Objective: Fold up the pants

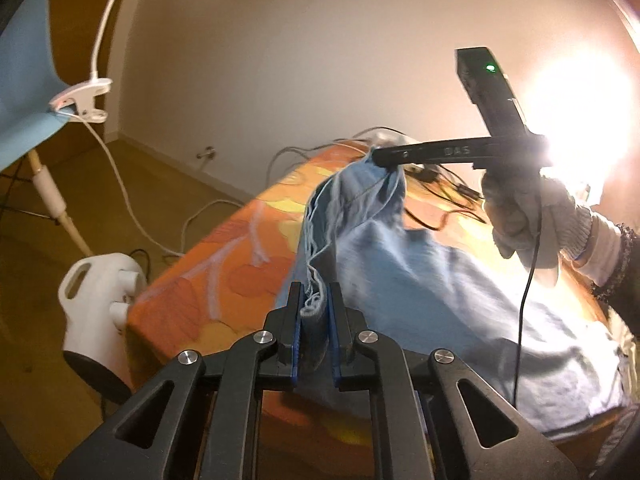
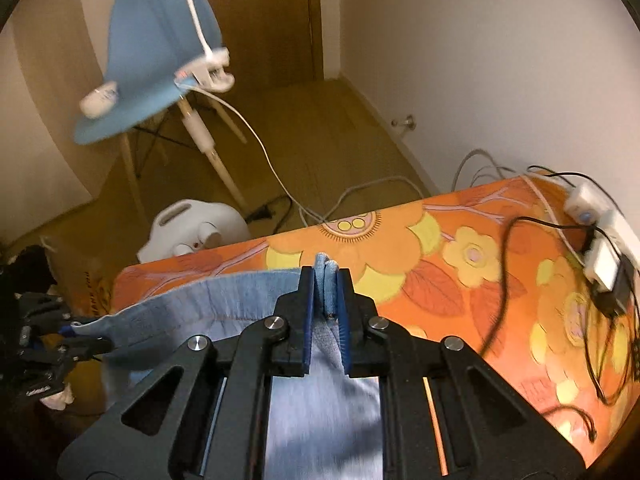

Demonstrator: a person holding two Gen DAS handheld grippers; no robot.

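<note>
Light blue pants (image 1: 420,280) lie on an orange cloth (image 2: 460,264) patterned with yellow flowers.

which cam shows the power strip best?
Right wrist: the power strip lies in view at the far right corner of the orange table, with plugs and black cables on it. In the left wrist view the right gripper and glare hide it.

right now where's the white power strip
In the right wrist view the white power strip lies at the far right corner of the orange floral table, by the wall, with black cables running from it, well right of the pants.
</note>
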